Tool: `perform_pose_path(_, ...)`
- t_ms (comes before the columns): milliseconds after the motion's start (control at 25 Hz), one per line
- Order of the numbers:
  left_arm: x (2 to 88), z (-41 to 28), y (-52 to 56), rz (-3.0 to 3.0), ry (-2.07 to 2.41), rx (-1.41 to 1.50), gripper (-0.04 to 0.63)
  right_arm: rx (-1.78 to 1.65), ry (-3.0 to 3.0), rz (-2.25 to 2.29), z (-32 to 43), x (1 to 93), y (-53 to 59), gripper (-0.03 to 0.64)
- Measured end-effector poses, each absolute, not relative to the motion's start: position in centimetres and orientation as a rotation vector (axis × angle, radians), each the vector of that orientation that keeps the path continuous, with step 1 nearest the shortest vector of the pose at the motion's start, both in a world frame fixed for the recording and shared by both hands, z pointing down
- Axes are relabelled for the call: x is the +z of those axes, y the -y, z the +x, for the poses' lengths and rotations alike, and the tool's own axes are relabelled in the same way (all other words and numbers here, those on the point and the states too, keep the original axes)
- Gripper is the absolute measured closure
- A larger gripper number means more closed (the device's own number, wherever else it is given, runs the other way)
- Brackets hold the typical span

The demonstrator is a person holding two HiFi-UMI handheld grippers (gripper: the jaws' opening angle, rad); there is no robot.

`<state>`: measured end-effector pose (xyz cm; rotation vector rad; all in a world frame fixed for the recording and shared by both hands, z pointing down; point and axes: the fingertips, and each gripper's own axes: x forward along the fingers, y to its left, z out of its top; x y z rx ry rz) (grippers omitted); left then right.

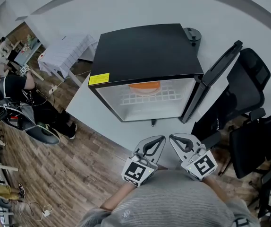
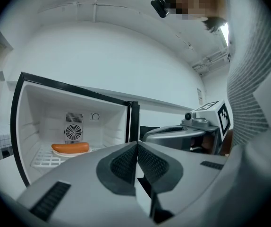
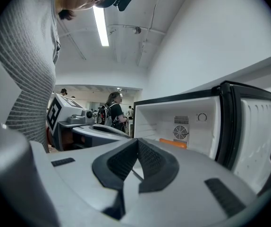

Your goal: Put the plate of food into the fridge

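Left gripper (image 1: 160, 140) and right gripper (image 1: 173, 137), closed, hover apart from plate (image 1: 144, 91) inside fridge (image 1: 145, 51).

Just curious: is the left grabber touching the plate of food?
Apart. The head view shows bare table between the left gripper and the plate inside the fridge.

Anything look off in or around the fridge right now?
Nothing looks spilled or askew. The plate of food sits flat on the wire shelf inside the fridge. Only the door stands wide open.
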<state>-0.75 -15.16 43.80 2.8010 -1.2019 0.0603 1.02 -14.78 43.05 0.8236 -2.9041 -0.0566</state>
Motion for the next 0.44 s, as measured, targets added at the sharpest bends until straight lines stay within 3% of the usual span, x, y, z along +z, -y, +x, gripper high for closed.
perform_pose_path(440, 43.74, -0.31, 15.34, 2.806, 1.185, 0.067, 0.583, -0.047, 2.886, 0.835, 1.56, 43.35, 14.94, 0.604)
